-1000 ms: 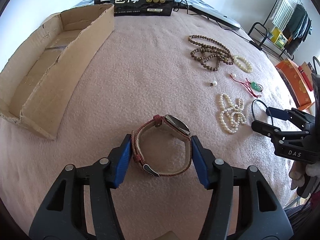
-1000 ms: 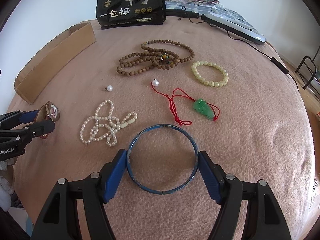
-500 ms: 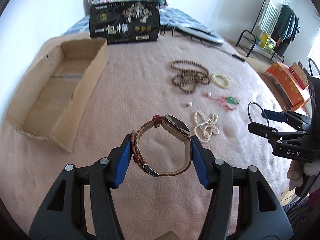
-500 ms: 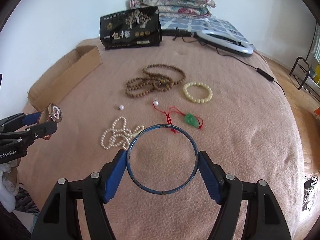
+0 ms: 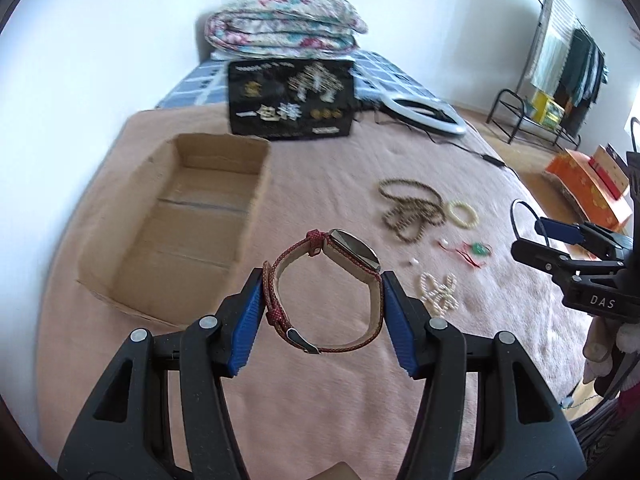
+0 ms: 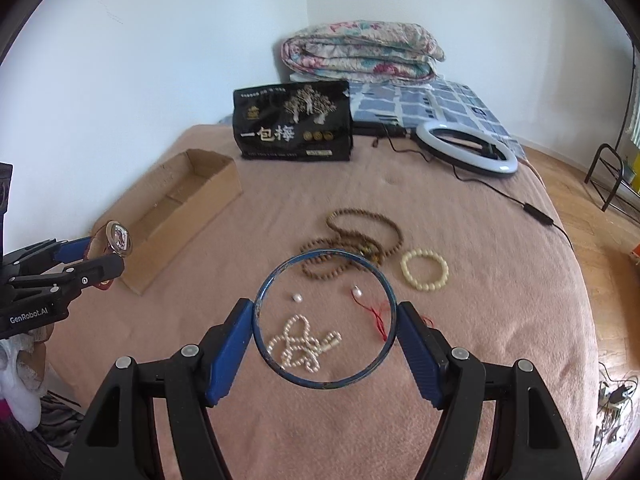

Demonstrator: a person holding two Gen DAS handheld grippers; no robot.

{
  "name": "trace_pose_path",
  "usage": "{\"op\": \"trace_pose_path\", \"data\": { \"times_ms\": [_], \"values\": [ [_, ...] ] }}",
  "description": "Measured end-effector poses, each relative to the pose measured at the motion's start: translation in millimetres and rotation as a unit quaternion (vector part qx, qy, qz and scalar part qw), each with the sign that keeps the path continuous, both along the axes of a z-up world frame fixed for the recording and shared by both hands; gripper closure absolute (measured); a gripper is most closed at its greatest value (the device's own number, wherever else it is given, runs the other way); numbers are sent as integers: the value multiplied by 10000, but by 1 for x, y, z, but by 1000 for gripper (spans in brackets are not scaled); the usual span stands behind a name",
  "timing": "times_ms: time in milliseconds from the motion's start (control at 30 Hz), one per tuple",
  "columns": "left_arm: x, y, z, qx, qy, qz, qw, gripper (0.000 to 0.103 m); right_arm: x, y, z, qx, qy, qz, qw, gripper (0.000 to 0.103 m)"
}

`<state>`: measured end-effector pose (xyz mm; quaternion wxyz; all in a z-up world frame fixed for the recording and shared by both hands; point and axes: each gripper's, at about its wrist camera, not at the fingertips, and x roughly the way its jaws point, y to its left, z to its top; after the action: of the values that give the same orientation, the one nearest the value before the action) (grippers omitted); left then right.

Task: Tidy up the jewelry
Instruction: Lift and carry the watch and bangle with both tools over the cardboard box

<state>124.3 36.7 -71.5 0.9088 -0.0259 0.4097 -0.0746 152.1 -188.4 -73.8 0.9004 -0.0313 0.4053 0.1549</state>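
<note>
My left gripper (image 5: 323, 312) is shut on a red-strapped watch (image 5: 352, 252), lifted well above the pink blanket. My right gripper (image 6: 325, 330) is shut on a thin blue bangle (image 6: 325, 385), also raised. An open cardboard box (image 5: 136, 288) lies on the left of the bed. On the blanket lie brown wooden beads (image 6: 352, 216), a cream bead bracelet (image 6: 425, 270), a white pearl strand (image 6: 304, 346), two loose pearls (image 6: 297, 298) and a red cord with a green pendant (image 5: 478, 249). Each gripper shows at the edge of the other's view: the left gripper (image 6: 90, 258) and the right gripper (image 5: 532, 240).
A black snack bag (image 6: 294, 126) stands at the far end of the blanket (image 6: 480, 300). Behind it lie a folded quilt (image 6: 360, 52) and a ring light (image 6: 466, 148) with its cable. A clothes rack (image 5: 560, 64) and an orange box (image 5: 588, 194) stand on the floor at the right.
Both grippers have risen with their loads, and both views have tilted up: the bed looks smaller, and the far wall, quilt and box have come into view.
</note>
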Motion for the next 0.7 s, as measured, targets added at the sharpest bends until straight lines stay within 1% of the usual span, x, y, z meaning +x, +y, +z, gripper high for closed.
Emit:
{"op": "trace_pose_path", "data": {
  "times_ms": [167, 300, 400, 500, 700],
  "values": [
    [7, 33, 12, 82, -91, 321, 9994, 45, 12, 28, 12, 20, -151, 175, 9997, 29],
    [15, 63, 15, -67, -36, 634, 9980, 45, 23, 49, 17, 100, -189, 299, 9993, 29],
    [20, 84, 11, -95, 22, 886, 9960, 45, 33, 65, 19, 144, -208, 363, 9990, 29],
    [22, 103, 3, -213, 171, 1106, 9935, 45, 45, 81, 19, 226, -191, 421, 9987, 29],
    [24, 132, -9, -167, 323, 1389, 9896, 45, 69, 115, 15, 302, -159, 546, 9979, 29]
  ]
}}
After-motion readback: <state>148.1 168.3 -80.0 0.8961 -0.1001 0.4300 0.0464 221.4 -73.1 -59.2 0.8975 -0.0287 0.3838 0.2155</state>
